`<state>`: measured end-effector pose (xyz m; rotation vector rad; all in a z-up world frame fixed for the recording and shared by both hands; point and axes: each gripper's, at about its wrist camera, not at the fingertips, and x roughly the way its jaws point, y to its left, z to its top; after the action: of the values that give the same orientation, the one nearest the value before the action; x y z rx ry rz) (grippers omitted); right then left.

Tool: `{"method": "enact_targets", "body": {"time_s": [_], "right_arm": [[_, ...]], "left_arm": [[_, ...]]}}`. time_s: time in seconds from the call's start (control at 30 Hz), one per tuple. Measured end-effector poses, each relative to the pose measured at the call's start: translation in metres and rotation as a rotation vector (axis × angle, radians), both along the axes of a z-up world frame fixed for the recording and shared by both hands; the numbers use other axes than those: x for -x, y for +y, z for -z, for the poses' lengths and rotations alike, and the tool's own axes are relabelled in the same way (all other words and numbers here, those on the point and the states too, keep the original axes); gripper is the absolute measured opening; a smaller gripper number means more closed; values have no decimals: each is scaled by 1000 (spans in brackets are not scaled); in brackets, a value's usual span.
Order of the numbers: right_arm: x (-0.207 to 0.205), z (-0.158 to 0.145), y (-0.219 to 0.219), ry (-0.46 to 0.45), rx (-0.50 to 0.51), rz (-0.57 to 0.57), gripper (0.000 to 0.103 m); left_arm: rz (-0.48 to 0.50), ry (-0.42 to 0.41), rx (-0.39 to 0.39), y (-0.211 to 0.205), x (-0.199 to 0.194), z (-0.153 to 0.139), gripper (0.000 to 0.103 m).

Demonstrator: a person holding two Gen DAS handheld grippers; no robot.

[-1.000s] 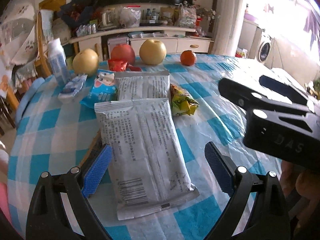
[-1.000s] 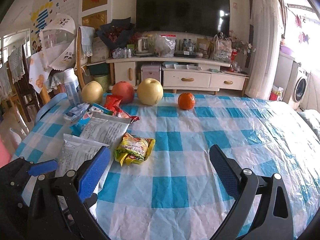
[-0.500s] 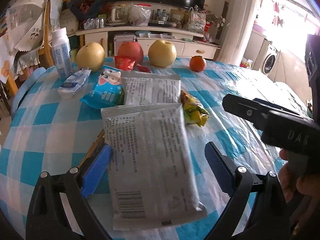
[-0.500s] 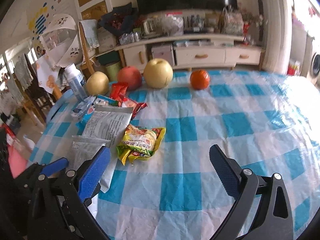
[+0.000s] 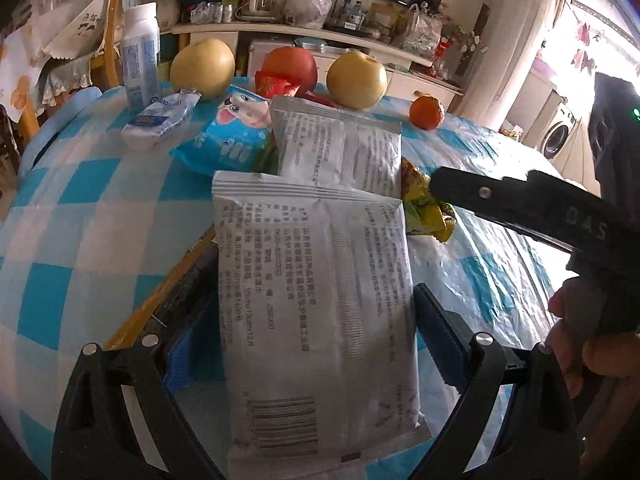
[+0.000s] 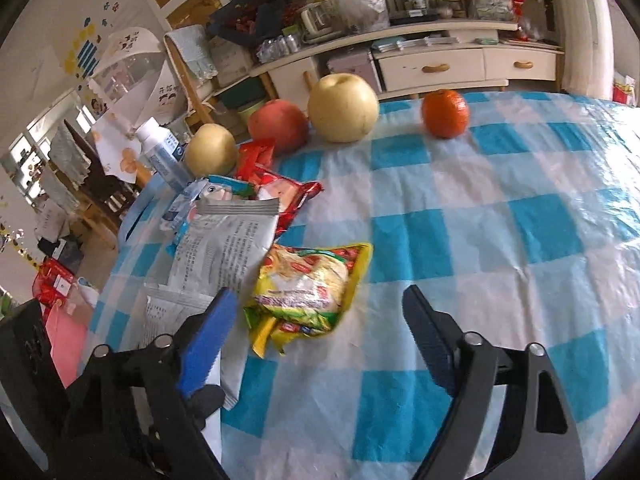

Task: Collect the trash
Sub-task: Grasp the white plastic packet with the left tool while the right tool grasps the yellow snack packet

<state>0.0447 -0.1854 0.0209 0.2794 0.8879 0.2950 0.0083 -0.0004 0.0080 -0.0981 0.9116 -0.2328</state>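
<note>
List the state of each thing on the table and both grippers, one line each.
Near silver pouch: flat, sealed, between the left gripper's pads.
Far silver pouch: flat, its near end under the near pouch.
Yellow snack packet: crumpled, lying ahead of the right gripper.
Red wrapper: crumpled.
Blue bag: lying flat.
White bottle: upright, capped.
Left gripper: open.
Right gripper: open, jaws just been closing, nothing gripped.

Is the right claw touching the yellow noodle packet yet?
Apart. In the right wrist view the right claw has just been closing, but table shows between each blue finger and the yellow noodle packet, which lies just ahead of them.
</note>
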Motion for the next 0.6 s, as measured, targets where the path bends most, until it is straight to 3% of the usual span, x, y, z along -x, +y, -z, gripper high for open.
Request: {"method": "enact_targets", "body": {"time_s": [0.13,0.3,0.43,0.6], "right_arm": [[-8,6,7,10,0,-7,83],[-15,14,9,31,-10,-8,72],[-15,13,9,27,-30,-26,55],[-13,12,9,23,-36,-31,45]], "left_arm": [[-6,-7,-2,2,0,-1,82],[-10,1,22,7,0,-2,79],[-12,10,42,15,-1,-3,78],[-19,15,80,28,0,-5,75]]}}
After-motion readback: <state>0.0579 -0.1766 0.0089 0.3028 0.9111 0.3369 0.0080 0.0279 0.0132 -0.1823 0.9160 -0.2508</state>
